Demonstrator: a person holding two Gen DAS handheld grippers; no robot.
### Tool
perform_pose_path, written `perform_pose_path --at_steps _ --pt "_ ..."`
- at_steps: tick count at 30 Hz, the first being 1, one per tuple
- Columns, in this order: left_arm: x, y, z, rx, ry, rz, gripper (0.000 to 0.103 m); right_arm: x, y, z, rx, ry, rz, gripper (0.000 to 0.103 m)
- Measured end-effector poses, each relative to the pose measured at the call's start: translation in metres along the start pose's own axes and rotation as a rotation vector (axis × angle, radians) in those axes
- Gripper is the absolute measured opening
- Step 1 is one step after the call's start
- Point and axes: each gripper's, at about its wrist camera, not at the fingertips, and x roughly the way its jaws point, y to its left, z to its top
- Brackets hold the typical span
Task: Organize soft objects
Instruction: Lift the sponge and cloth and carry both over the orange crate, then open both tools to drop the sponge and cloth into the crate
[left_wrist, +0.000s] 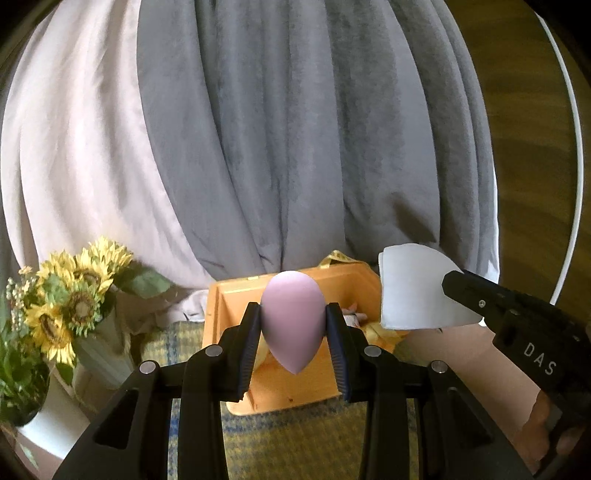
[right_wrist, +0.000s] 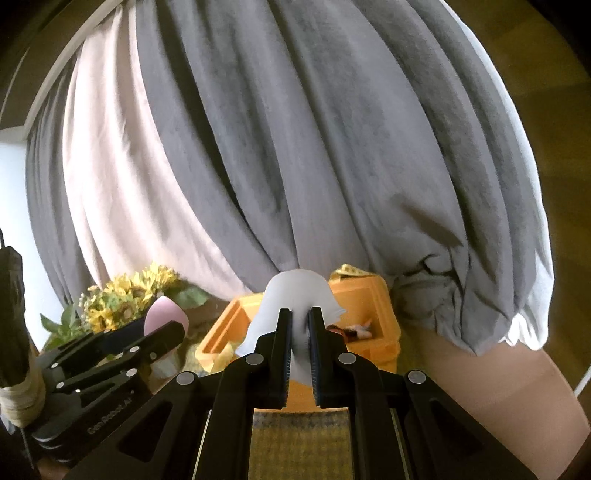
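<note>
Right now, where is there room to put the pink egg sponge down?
Bare spots: the checked cloth in front of the yellow box, and the box's left half, where its floor shows. The box's right side is crowded with small things. The left is full of sunflowers. The left gripper holds the pink sponge.

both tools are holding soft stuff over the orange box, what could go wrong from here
1. The left tool grips the pink teardrop sponge only at its rounded sides; it might squirt out and miss the orange box.
2. The right tool pinches the white pad by one bunched edge, so it may slip.
3. The sunflower vase stands close on the left; a swing could knock it.
</note>
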Motion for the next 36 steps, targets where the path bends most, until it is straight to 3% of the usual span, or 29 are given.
perform_pose_path --at_steps 8,17,32,35,36 --pt "0.042 0.015 0.015 -0.018 0.002 0.011 0.035 0.043 0.0 0.014 -0.01 0.009 0.015 0.01" --pt "0.106 0.029 0.017 -0.031 0.061 0.036 0.035 0.105 -0.001 0.019 -0.031 0.047 0.013 0.01" --pt "0.199 0.046 -0.004 -0.05 0.24 0.019 0.036 0.204 -0.01 0.004 -0.033 0.268 0.026 0.01" --pt "0.205 0.047 -0.006 -0.055 0.259 0.016 0.045 0.215 -0.011 0.001 -0.038 0.305 0.019 0.015" --pt "0.205 0.047 -0.006 -0.062 0.261 0.01 0.05 0.216 -0.011 0.0 -0.037 0.314 0.017 0.025"
